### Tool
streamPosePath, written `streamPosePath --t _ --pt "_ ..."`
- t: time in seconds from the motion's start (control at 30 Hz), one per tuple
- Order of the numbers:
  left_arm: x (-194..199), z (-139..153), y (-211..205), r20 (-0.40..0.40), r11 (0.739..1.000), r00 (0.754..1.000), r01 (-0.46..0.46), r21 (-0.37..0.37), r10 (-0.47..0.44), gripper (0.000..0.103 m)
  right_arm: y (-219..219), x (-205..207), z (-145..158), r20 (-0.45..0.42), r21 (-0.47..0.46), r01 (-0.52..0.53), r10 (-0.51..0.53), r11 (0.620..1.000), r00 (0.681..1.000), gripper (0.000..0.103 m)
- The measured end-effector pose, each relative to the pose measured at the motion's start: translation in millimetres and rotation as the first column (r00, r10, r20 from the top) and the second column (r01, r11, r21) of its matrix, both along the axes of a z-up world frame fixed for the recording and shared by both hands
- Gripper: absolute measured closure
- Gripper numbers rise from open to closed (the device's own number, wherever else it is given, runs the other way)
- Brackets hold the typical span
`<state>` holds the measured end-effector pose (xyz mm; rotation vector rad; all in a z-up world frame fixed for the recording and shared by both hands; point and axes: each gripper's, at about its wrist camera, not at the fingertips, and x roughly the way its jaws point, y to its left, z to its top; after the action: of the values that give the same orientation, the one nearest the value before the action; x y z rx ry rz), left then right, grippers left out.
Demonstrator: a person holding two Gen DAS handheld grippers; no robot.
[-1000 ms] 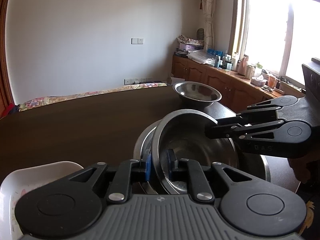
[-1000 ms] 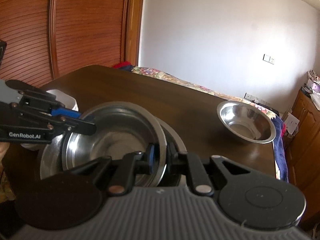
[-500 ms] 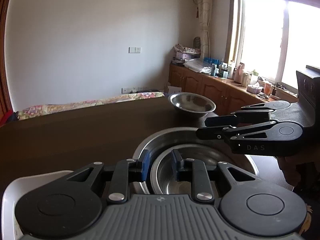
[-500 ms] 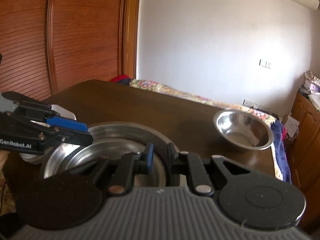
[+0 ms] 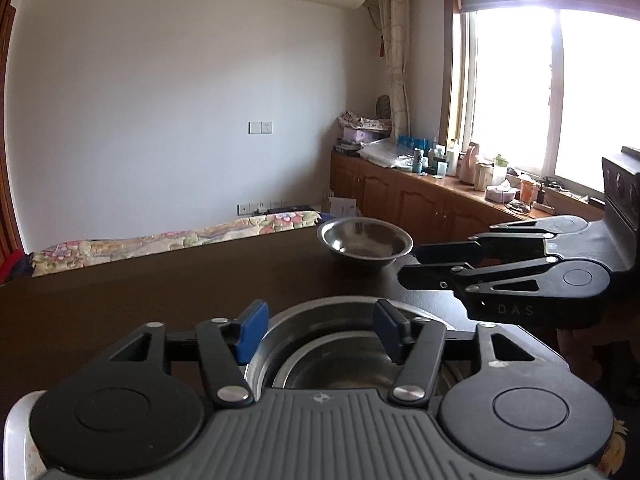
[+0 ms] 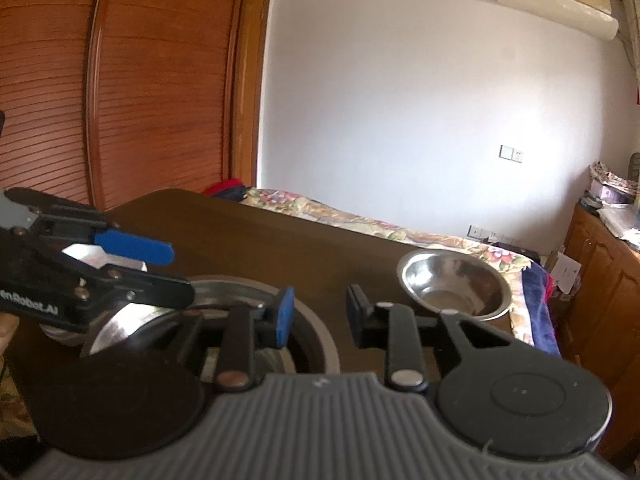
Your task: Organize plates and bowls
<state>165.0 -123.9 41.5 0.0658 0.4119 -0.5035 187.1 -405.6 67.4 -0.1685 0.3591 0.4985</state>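
Two steel bowls sit nested on the dark table, the smaller bowl inside the larger bowl. My left gripper hangs just above their near rim. Its jaws are opening, the blue pads stand wide apart and grip nothing. My right gripper hovers at the bowls' right side, jaws opening too, nothing between them. A third steel bowl stands alone near the table's far right corner.
A white plate lies left of the nested bowls by the table's near edge. Past the table are a floral bedcover, wooden cabinets loaded with bottles under the window, and slatted wooden doors.
The smaller bowl, held tilted by both grippers, went down into the larger bowl. Both grippers then let go of its rim, spread their jaws and lifted slightly.
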Motion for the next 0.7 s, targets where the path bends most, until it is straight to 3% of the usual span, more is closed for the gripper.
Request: streamPosePath --t 0.13,0.33,0.4,0.57,0.67,0.7 --pt "1 2 -6 0.015 1.0 1.0 0.002 0.012 -0.002 0.006 -9 0 -1 0.008 0.011 0.02 -0.02 1.0 1.0 0.072" --pt "10 4 -17 0.022 1.0 1.0 0.001 0.027 -0.002 0.0 -23 3 1 0.028 0.027 0.048 -0.049 0.998 0.998 0.061" --pt "15 6 -22 0.026 0.999 1.0 0.002 0.04 -0.003 0.0 -28 5 2 0.039 0.033 0.061 -0.062 0.998 0.997 0.05" --pt "31 16 -30 0.038 0.999 0.999 -0.003 0.053 0.001 0.0 -39 18 6 0.055 0.045 0.082 -0.084 0.996 0.995 0.034" --pt "45 22 -37 0.038 0.998 0.999 -0.005 0.058 0.003 0.0 -44 26 6 0.073 0.047 0.083 -0.086 0.995 0.994 0.015" --pt "48 22 -38 0.039 0.998 0.999 -0.006 0.064 0.003 0.0 -45 30 6 0.077 0.044 0.083 -0.086 0.996 0.993 0.014"
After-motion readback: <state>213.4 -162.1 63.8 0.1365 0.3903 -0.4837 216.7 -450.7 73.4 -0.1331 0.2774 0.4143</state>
